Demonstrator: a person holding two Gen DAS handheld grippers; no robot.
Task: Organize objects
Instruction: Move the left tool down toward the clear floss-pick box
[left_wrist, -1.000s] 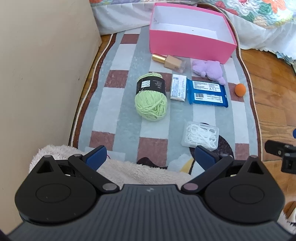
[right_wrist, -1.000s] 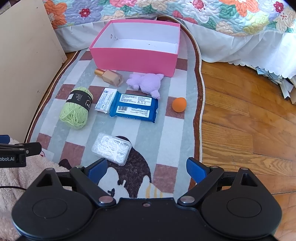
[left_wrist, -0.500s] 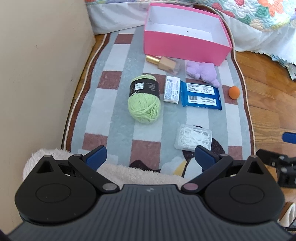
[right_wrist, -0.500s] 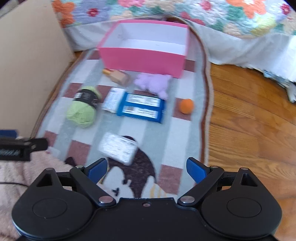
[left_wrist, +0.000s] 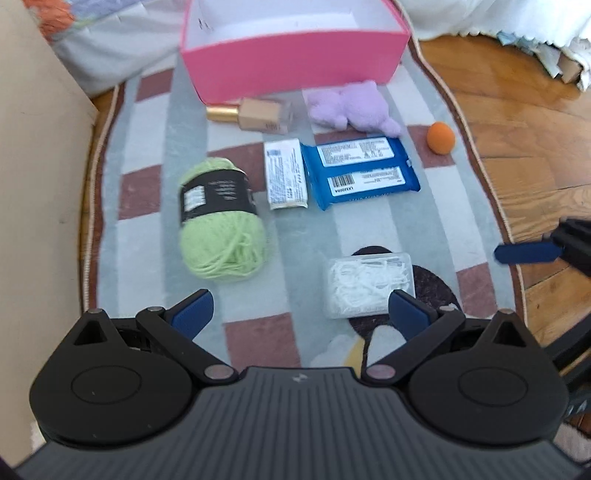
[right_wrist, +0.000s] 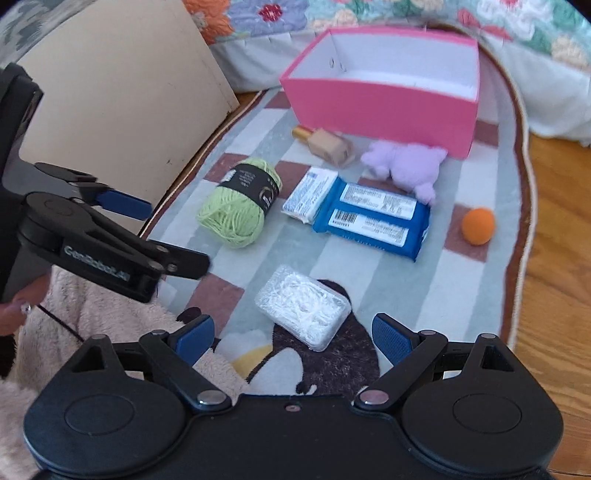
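Blue-padded left tongs (left_wrist: 299, 314), right tongs (right_wrist: 291, 334) spread, empty.

Bright, soft daylight; slight motion blur (both views), fisheye bending at edges.

Checked rug (right_wrist: 476, 284) on wood plank floor (right_wrist: 557, 229). Beige panel (right_wrist: 122, 96) at left. Floral quilt (right_wrist: 424, 14) with white bed skirt (left_wrist: 480, 14) behind; daylight.
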